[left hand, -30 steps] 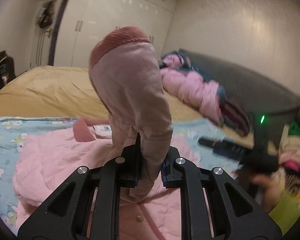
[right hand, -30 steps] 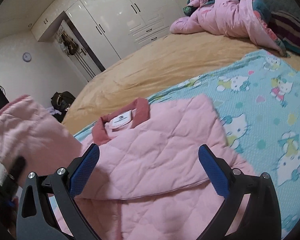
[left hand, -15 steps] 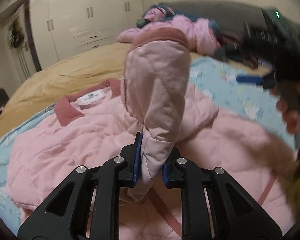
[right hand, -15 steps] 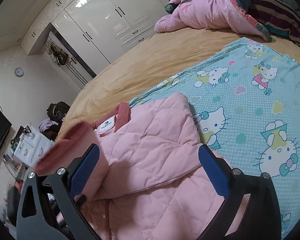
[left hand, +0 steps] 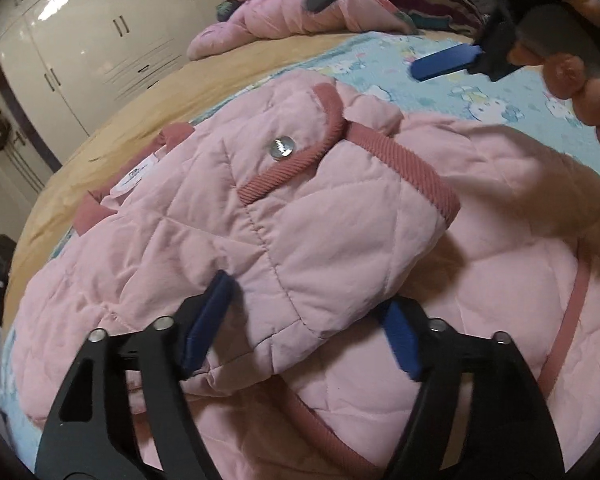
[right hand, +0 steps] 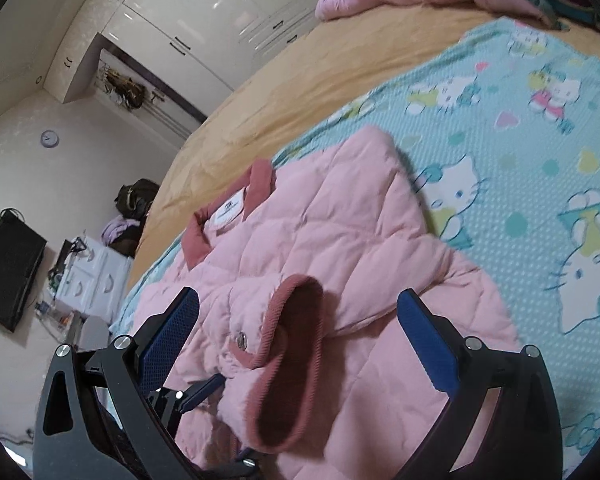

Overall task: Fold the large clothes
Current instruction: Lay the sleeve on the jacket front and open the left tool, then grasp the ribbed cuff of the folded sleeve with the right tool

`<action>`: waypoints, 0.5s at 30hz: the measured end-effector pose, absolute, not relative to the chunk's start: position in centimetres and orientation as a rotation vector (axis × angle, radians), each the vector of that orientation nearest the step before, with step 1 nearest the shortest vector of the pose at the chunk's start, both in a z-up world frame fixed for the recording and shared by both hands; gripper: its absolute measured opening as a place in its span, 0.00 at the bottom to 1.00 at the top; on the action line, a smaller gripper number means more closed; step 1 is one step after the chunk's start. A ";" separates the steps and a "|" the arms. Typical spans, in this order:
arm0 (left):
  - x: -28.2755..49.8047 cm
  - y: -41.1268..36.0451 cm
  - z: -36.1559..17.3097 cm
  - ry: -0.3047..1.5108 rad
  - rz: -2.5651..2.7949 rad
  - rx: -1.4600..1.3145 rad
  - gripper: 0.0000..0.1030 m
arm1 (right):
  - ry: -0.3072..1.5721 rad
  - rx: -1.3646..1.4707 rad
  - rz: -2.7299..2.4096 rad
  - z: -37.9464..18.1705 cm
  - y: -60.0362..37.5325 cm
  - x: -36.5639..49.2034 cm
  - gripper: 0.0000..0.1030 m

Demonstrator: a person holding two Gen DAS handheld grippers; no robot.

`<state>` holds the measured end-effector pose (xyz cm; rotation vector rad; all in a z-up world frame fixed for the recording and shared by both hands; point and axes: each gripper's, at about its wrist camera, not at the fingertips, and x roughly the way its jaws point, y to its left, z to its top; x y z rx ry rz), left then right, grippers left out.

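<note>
Sleeve (left hand: 320, 216) across jacket (right hand: 340, 240), blanket (right hand: 520, 140) beneath

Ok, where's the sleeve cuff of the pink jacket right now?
The sleeve cuff lies folded across the pink jacket front in the left wrist view, beyond the left tongs. In the right wrist view it sits between the right tongs.

The sleeve (left hand: 320, 216), earlier held upright and clamped in the left gripper (left hand: 300, 320), now lies folded across the jacket (left hand: 480, 280) body. The jaws are opening around it.
</note>
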<state>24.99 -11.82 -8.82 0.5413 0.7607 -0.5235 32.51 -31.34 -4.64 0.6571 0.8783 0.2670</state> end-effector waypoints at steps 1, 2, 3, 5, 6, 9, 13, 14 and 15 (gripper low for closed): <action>24.9 -11.8 -8.5 0.769 -0.537 0.531 0.78 | 0.887 0.662 0.277 -4.8 -31.2 32.6 0.96; 24.7 -11.6 -8.0 0.782 -0.570 0.508 0.85 | 0.897 0.666 0.291 -5.1 -30.9 32.8 0.96; 24.7 -11.3 -7.5 0.787 -0.590 0.494 0.86 | 0.910 0.670 0.303 -5.4 -30.7 33.0 0.96; 25.0 -10.2 -5.9 0.790 -0.613 0.428 0.88 | 0.930 0.678 0.317 -5.9 -30.4 33.3 0.96; 25.4 -9.3 -5.1 0.791 -0.618 0.383 0.90 | 0.935 0.680 0.325 -6.1 -30.3 33.4 0.96; 27.0 -5.3 -2.1 0.765 -0.585 0.229 0.91 | 0.970 0.695 0.342 -7.1 -29.7 34.0 0.96; 29.8 2.6 0.3 0.724 -0.360 0.059 0.91 | 0.997 0.709 0.373 -8.3 -28.5 34.5 0.96; 30.2 4.0 0.4 0.724 -0.318 0.033 0.91 | 0.993 0.706 0.367 -8.4 -28.2 34.6 0.96; 30.8 6.4 0.6 0.729 -0.245 -0.014 0.91 | 0.989 0.697 0.360 -8.4 -28.0 34.6 0.96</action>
